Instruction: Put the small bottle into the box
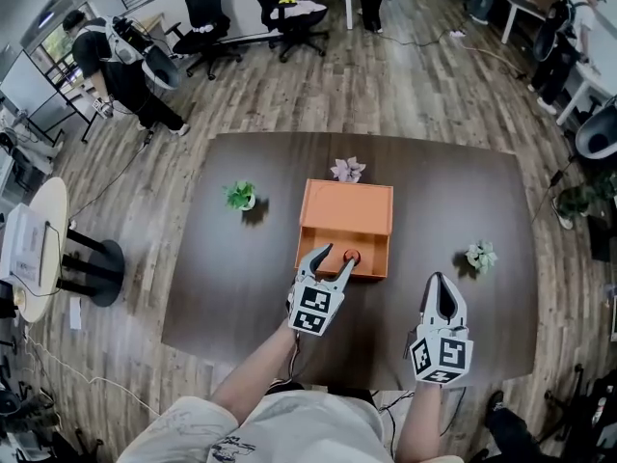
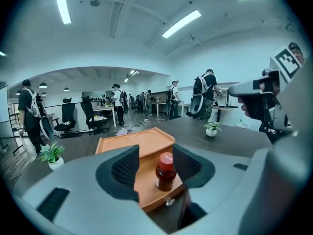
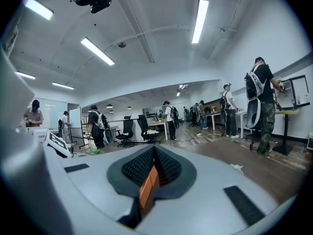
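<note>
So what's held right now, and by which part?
Nothing. The left hand-held gripper stands open around the small bottle without touching it; the right hand-held gripper is shut, empty.

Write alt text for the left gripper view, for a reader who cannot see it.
A small dark bottle with a red cap stands upright on the front of an orange box, inside the open left gripper, which does not touch it. Behind are a dark table, two potted plants and people in an office.
</note>
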Motion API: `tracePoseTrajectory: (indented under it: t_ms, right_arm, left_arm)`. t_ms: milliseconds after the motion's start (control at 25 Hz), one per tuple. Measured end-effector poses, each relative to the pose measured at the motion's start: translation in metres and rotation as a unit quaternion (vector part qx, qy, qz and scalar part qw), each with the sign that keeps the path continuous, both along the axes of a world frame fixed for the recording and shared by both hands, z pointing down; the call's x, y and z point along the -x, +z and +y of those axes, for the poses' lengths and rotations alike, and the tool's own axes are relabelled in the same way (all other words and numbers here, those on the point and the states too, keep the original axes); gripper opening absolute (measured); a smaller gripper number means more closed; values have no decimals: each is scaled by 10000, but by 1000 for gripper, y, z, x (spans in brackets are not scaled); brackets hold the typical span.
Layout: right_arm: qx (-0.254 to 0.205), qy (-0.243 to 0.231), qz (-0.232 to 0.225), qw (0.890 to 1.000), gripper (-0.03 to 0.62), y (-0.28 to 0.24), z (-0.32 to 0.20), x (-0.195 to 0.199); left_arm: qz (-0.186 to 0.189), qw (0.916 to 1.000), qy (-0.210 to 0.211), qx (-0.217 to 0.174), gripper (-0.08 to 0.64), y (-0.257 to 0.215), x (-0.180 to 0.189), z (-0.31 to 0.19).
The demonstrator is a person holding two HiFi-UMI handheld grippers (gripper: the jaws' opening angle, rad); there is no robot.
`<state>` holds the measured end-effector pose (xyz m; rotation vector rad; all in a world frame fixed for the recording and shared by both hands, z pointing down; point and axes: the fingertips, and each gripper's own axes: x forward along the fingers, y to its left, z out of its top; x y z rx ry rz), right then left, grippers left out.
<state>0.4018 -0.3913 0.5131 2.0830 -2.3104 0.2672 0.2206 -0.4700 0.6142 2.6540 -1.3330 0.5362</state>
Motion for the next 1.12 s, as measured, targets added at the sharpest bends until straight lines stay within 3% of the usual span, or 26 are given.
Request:
tracePoseTrajectory:
  t_ms: [240,560,1120]
  right_arm:
    - [-55,-13,114,9999,0,-12,11,28]
    - [-272,30,351,9990,2,-35,20,63]
    - [-553,145,618,9965,2,-58,43,119]
  left_arm:
    - [217,9995,-153,-175,215,-22,37,12]
    - [428,9963,-539,-525,209,-53,116,22]
    - [703,9825,-979,-1418,196,-129,224,57]
